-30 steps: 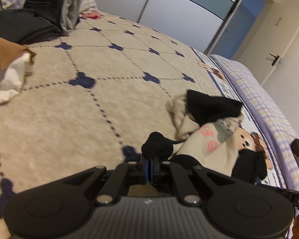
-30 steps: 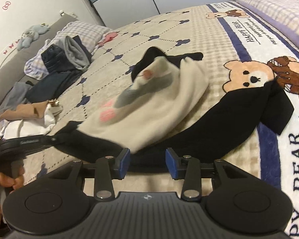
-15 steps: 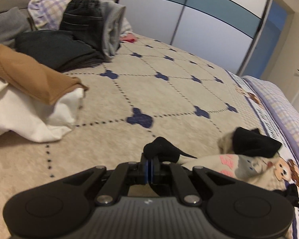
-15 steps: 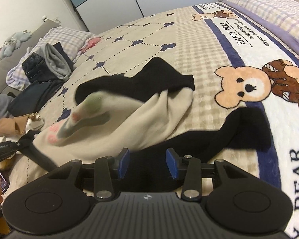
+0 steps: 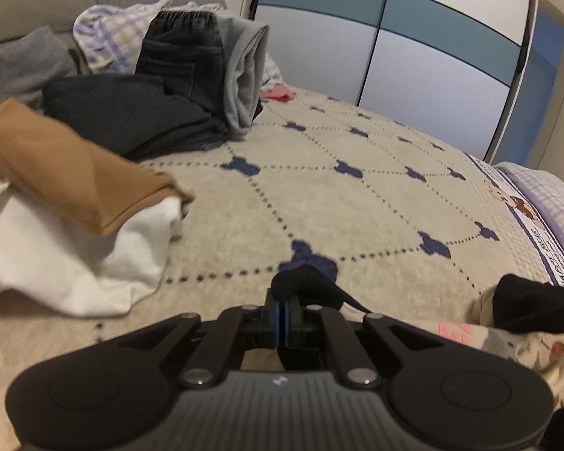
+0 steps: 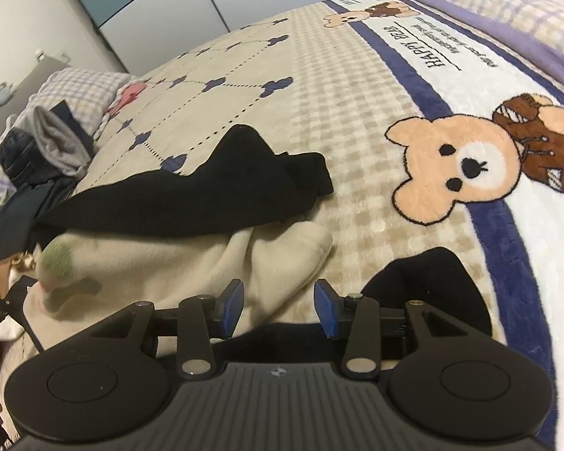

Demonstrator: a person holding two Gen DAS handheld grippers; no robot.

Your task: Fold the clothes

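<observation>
Bedspread carried the garment mid-spread: left gripper pinched its black cuff at 9 o'clock, right gripper stood wide, probably due to grasp cloth at 6 o'clock.

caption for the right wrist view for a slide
Right gripper, jaws open, over a cream-and-black garment on the bear blanket.

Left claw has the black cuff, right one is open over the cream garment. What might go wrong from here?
1. The left claw pinches only a small bunch of the black cuff; a hard pull may slip it free.
2. The cream garment lies rumpled with a black sleeve draped across it, so a fold may trap creases.
3. The open right claw hovers where cream and black fabric meet and might grab both layers.
</observation>
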